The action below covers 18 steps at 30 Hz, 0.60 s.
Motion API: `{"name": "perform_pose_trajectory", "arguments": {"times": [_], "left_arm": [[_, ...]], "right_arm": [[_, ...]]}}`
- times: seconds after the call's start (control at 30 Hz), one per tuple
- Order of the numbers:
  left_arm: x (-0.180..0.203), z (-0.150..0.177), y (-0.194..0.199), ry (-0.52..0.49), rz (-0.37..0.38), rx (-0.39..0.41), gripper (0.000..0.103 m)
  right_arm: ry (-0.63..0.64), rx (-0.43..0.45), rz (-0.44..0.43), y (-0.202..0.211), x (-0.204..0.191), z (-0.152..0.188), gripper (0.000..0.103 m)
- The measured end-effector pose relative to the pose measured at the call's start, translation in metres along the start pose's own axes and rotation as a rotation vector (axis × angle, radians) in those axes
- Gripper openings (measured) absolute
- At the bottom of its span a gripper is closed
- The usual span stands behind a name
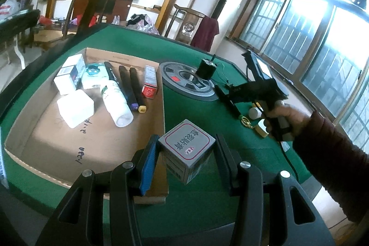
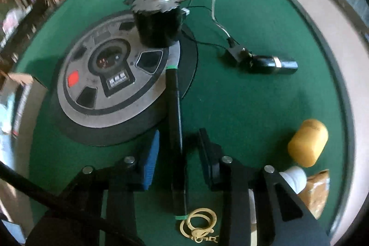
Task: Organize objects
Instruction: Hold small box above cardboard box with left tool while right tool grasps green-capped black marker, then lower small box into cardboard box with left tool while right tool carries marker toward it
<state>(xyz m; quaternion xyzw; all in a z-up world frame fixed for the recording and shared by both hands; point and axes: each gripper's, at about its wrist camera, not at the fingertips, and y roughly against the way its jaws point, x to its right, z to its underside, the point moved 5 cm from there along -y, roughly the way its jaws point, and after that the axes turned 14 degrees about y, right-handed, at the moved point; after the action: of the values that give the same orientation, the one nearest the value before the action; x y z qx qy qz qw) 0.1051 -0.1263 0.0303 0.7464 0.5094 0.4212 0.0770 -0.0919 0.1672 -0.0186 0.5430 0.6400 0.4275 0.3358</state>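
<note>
My left gripper (image 1: pixel 185 153) is shut on a grey box with red print (image 1: pixel 187 148), held above the green table by the right edge of the shallow cardboard tray (image 1: pixel 46 142). The tray holds white boxes (image 1: pixel 68 76), a white bottle (image 1: pixel 115 98), black markers (image 1: pixel 132 89) and a red-ended box (image 1: pixel 150 82). My right gripper (image 2: pixel 178 151) is open, its fingers (image 2: pixel 151 160) either side of a black marker with green ends (image 2: pixel 176 135) lying on the table. The right gripper also shows in the left wrist view (image 1: pixel 260 89).
A round grey hub (image 2: pixel 115 70) sits mid-table with a black motor (image 2: pixel 159 20) on it, wires trailing to a black plug (image 2: pixel 265 62). A yellow capsule (image 2: pixel 307 142), white bottle (image 2: pixel 295 176), brown packet (image 2: pixel 316 193) and gold key rings (image 2: pixel 199 224) lie near the right gripper.
</note>
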Motion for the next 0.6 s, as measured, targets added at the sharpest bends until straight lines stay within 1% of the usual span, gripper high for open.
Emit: {"name": "perform_pose_trajectory", "arguments": {"times": [0.03, 0.07, 0.1, 0.23, 0.33, 0.4, 0.43, 0.5, 0.6], "left_arm": [[-0.001, -0.001, 0.003, -0.001, -0.006, 0.01, 0.042], [-0.001, -0.003, 0.006, -0.002, -0.009, 0.018, 0.042], [-0.002, -0.003, 0.008, -0.004, -0.012, 0.026, 0.042], [-0.007, -0.01, 0.022, -0.008, -0.03, 0.062, 0.042], [-0.016, -0.018, 0.032, 0.008, -0.05, 0.083, 0.042], [-0.024, -0.023, 0.037, 0.027, -0.054, 0.086, 0.042], [-0.03, -0.026, 0.041, 0.041, -0.06, 0.09, 0.042], [-0.04, -0.031, 0.045, 0.062, -0.074, 0.097, 0.042], [-0.06, -0.042, 0.049, 0.095, -0.122, 0.103, 0.042]], "right_arm": [[0.0, 0.01, 0.004, 0.004, 0.006, 0.005, 0.03], [0.002, 0.017, 0.009, 0.01, 0.013, 0.01, 0.023], [0.001, 0.026, -0.006, 0.012, 0.013, 0.014, 0.013], [-0.028, 0.073, -0.08, 0.018, 0.008, 0.029, 0.012], [-0.056, 0.122, -0.153, 0.035, 0.0, 0.039, 0.012], [-0.084, 0.154, -0.222, 0.045, -0.003, 0.045, 0.012], [-0.101, 0.171, -0.279, 0.05, -0.005, 0.049, 0.012], [-0.116, 0.188, -0.349, 0.057, -0.018, 0.051, 0.012], [-0.133, 0.208, -0.457, 0.066, -0.047, 0.046, 0.012]]}}
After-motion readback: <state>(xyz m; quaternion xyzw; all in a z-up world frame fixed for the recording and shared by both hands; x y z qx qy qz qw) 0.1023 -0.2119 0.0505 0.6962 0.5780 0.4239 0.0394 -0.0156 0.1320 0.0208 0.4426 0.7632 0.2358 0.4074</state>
